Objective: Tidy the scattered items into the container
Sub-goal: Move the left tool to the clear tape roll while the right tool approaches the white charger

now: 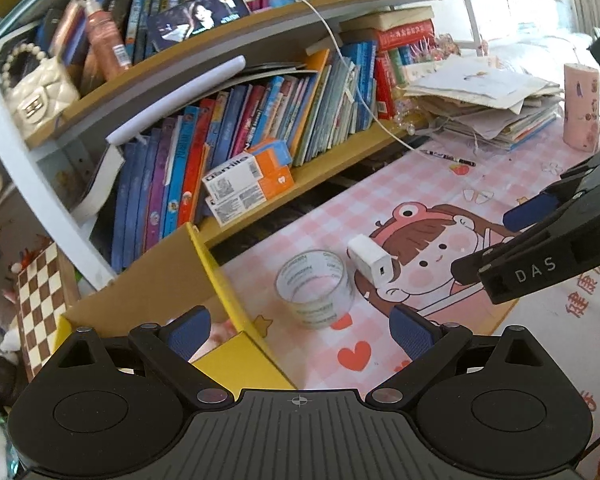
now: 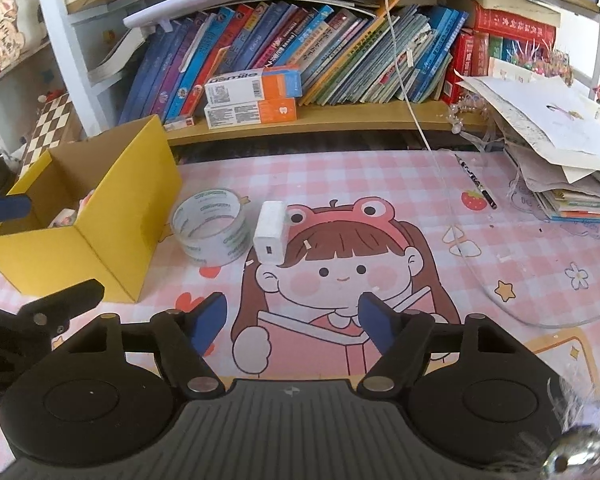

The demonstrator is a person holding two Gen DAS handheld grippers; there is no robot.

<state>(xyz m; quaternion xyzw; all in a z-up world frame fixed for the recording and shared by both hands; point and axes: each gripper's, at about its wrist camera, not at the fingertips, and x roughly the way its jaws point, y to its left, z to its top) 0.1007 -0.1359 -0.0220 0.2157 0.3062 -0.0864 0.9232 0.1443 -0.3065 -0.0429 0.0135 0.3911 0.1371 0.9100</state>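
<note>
Right now, a child's desk sits under a pink checked mat (image 2: 380, 184) printed with a cartoon girl in a frog hat. At the left stands a yellow cardboard box (image 2: 112, 216), open at the top, with a few small items already lying inside; what they are is hard to tell.

Just to the right of the box, a roll of clear tape (image 2: 210, 228) stands with its hole facing up. Immediately right of it, close or perhaps touching, lies a white charger block (image 2: 269, 232), its port facing the near edge. Farther right, a dark pencil (image 2: 476, 182) lies near a messy stack of papers (image 2: 556, 152), and a thin white cable (image 2: 414, 120) hangs down from the bookshelf (image 2: 300, 120) onto the mat.

The right gripper (image 2: 294, 322) hovers at the near edge of the mat, its blue-padded jaws spread wide and holding nothing. The left gripper (image 1: 300, 330) hangs over the near corner of the box, jaws likewise wide and empty.

The tape roll looks light and stiff, but its film surface is probably slippery. Pinching its wall, one finger inside the hole and one outside, seems the surest hold. The charger looks small, hard and a bit denser, with smooth sides. Gripping across its two broad flat faces should keep it from twisting. Neither appears fragile.
</note>
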